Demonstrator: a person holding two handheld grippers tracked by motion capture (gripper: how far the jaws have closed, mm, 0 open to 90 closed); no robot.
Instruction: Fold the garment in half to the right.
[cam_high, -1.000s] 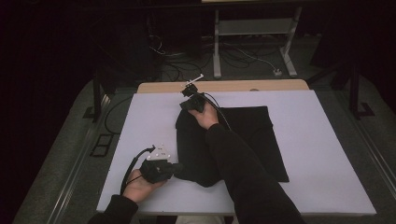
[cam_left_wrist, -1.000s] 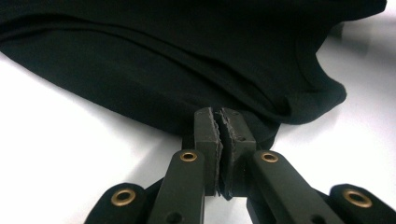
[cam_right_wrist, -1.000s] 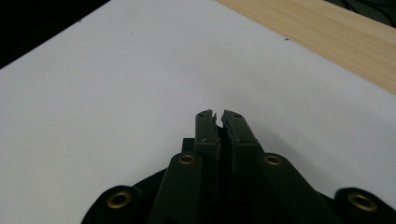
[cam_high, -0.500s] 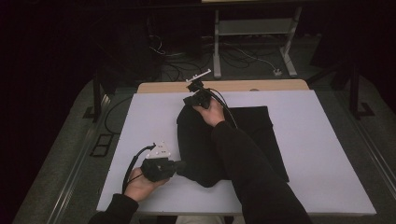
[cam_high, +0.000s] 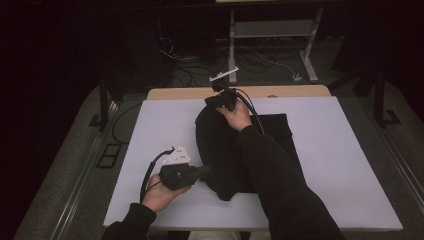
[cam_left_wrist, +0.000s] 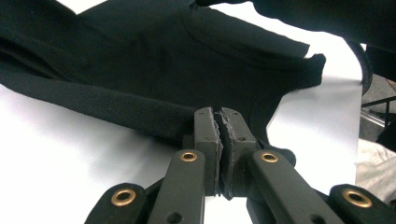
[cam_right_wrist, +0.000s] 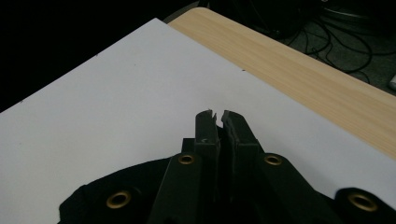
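A black cloth (cam_high: 220, 150) lies bunched along the middle of the white table (cam_high: 150, 130). My left gripper (cam_high: 205, 171) is at the cloth's near left edge. In the left gripper view its jaws (cam_left_wrist: 218, 112) are shut, pinching the cloth's (cam_left_wrist: 163, 56) folded edge. My right gripper (cam_high: 212, 99) holds the cloth's far end up by the table's far edge. In the right gripper view the jaws (cam_right_wrist: 215, 114) are shut and point at bare white table, with dark fabric under the linkage. The right forearm crosses over the cloth and hides part of it.
A wooden strip (cam_high: 300, 91) runs along the table's far edge (cam_right_wrist: 289, 60). Beyond it are floor cables and a metal frame (cam_high: 270, 30). Bare white surface lies on both sides of the cloth. The surroundings are dark.
The right gripper has moved away and to the right, toward the far edge, drawing the cloth's far end with it. The left gripper shifted slightly right with the near edge.
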